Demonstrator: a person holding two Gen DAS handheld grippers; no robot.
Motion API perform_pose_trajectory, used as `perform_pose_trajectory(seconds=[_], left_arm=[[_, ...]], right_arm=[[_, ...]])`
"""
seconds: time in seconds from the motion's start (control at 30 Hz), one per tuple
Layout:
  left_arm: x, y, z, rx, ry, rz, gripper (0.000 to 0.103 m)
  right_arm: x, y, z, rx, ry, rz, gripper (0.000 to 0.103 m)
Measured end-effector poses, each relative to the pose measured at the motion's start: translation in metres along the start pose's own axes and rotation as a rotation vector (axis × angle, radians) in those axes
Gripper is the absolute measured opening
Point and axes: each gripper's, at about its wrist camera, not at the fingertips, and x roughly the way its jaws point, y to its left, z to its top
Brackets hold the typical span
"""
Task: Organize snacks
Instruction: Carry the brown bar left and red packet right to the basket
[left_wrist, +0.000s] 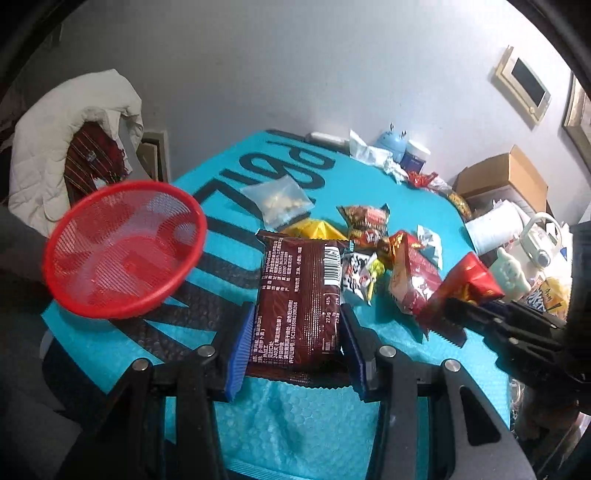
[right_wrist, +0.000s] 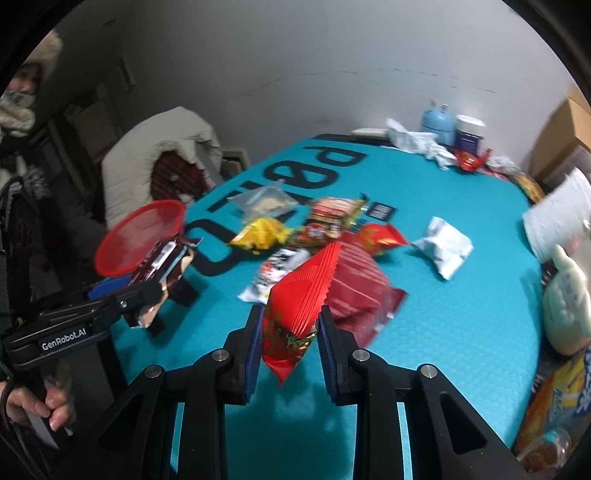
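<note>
Left claw (left_wrist: 297, 332) grips a brown packet (left_wrist: 299, 295) above the bench's (left_wrist: 443, 354) near edge; right claw (right_wrist: 290, 347) clenches a red packet (right_wrist: 295, 317); red basket (left_wrist: 123, 247) at the left edge

From my right wrist view the snack pile (right_wrist: 325, 229) is smeared by blur, so I can't read labels. The orange bag (right_wrist: 554, 413) is cut off at the edge.

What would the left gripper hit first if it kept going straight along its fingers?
Probably the yellow foil snack packet just past the brown wrapped snack bar held by the left gripper; depth is unclear.
</note>
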Motion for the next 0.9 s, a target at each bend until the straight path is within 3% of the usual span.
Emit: perform_pose_trajectory(seconds=[0.33, 0.9], left_arm=[[-0.018, 0.030, 0.018, -0.023, -0.054, 0.079, 0.044], [0.000, 0.114, 0.055, -0.099, -0.035, 0.223, 0.044]], right_arm=[[0.020, 0.039, 0.033, -0.096, 0.000, 0.106, 0.028], [0.093, 0.118, 0.107, -0.240, 0.023, 0.248, 0.028]])
